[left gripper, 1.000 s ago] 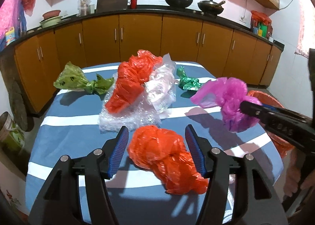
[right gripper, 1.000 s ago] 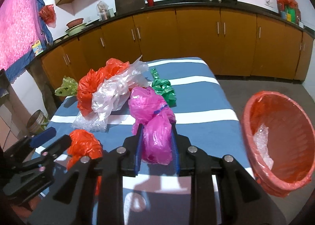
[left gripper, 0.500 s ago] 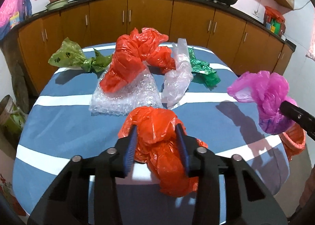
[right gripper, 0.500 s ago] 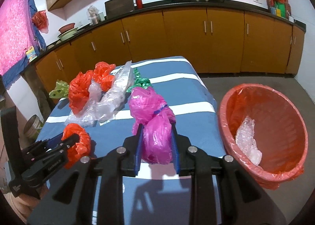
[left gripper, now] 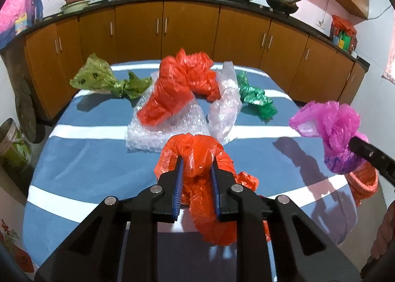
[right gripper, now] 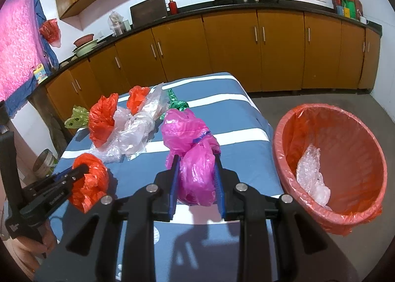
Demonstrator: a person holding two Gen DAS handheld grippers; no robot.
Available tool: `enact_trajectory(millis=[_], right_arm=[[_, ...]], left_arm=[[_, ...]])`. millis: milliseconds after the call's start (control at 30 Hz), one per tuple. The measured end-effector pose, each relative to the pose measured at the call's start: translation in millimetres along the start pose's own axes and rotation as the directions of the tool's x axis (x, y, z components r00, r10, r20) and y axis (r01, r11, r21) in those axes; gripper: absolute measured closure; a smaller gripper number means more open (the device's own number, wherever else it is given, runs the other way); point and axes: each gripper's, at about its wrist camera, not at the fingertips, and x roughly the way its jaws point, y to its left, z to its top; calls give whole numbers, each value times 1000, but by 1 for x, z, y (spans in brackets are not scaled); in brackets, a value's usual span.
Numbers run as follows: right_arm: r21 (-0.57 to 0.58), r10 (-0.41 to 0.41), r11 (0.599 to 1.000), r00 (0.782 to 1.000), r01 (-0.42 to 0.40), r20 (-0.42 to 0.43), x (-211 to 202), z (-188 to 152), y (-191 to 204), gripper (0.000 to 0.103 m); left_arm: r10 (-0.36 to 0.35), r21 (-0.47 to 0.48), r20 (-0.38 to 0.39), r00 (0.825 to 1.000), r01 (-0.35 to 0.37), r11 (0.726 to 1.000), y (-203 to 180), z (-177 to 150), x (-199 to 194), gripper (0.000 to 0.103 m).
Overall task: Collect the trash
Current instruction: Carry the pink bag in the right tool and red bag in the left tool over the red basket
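My left gripper (left gripper: 196, 161) is shut on a crumpled orange plastic bag (left gripper: 197, 151) and holds it above the blue striped table (left gripper: 86, 158); the bag (right gripper: 91, 180) also shows in the right wrist view. My right gripper (right gripper: 196, 158) is shut on a pink plastic bag (right gripper: 190, 139), held near the table's right edge; the bag (left gripper: 330, 126) also shows in the left wrist view. A red-lined trash basket (right gripper: 345, 134) stands on the floor to the right and holds a piece of clear wrap (right gripper: 311, 173).
On the table lie a larger orange bag (left gripper: 177, 89) on bubble wrap (left gripper: 158, 134), a clear bag (left gripper: 224, 109), a dark green bag (left gripper: 256, 99) and a light green bag (left gripper: 103, 79). Wooden cabinets (left gripper: 190, 30) run behind.
My left gripper closed on the orange bag and lifted it. My right gripper carried the pink bag further right, closer to the basket.
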Motion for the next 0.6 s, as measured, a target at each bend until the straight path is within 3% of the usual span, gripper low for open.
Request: enact_trajectory(millis=[600], right_arm=[[44,-32,999,998,29,61,-22,8,-26,77]], left_arm=[[-80,80,107,991,71,994,-48,44,-23,83]])
